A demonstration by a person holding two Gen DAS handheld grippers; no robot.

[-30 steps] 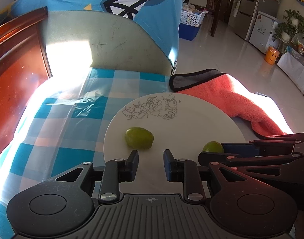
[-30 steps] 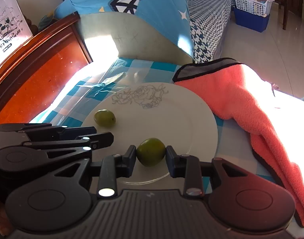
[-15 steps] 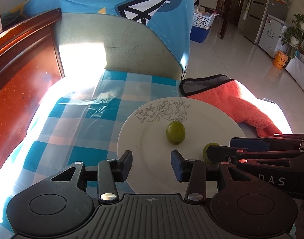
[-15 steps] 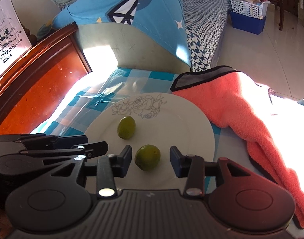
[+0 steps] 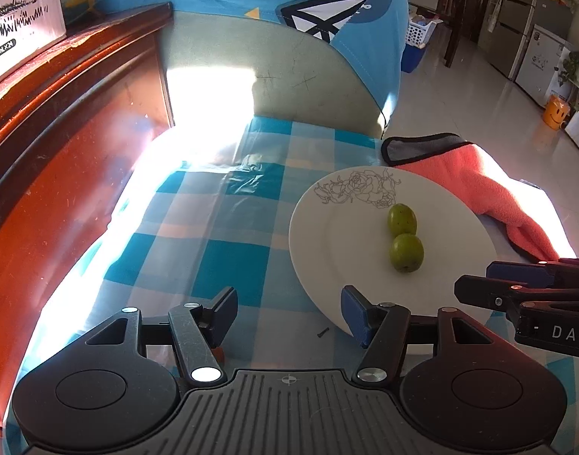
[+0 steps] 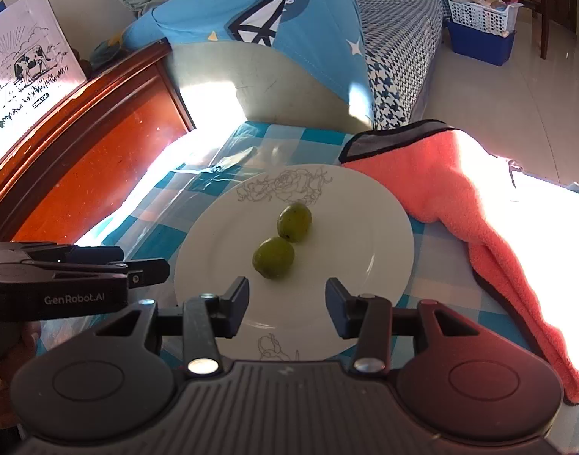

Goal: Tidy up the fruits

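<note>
Two green fruits lie touching on a white plate [image 5: 452,235] with a rose drawing: the near fruit [image 5: 406,253] and the far fruit [image 5: 402,219]. They also show in the right wrist view, the near fruit [image 6: 273,257] and the far fruit [image 6: 294,222] on the plate [image 6: 365,235]. My left gripper [image 5: 289,313] is open and empty, above the checked cloth at the plate's left front rim. My right gripper [image 6: 287,313] is open and empty, over the plate's near edge, just short of the near fruit.
A blue-checked tablecloth [image 5: 221,235] covers the table. An orange towel [image 6: 464,204] lies right of the plate. A red-brown wooden headboard [image 5: 62,144] runs along the left. A grey chair back with a blue garment [image 5: 289,38] stands behind the table.
Both grippers opened wider and pulled back from the plate. The right gripper let go of its fruit. The far fruit rolled right and now touches the near one.
</note>
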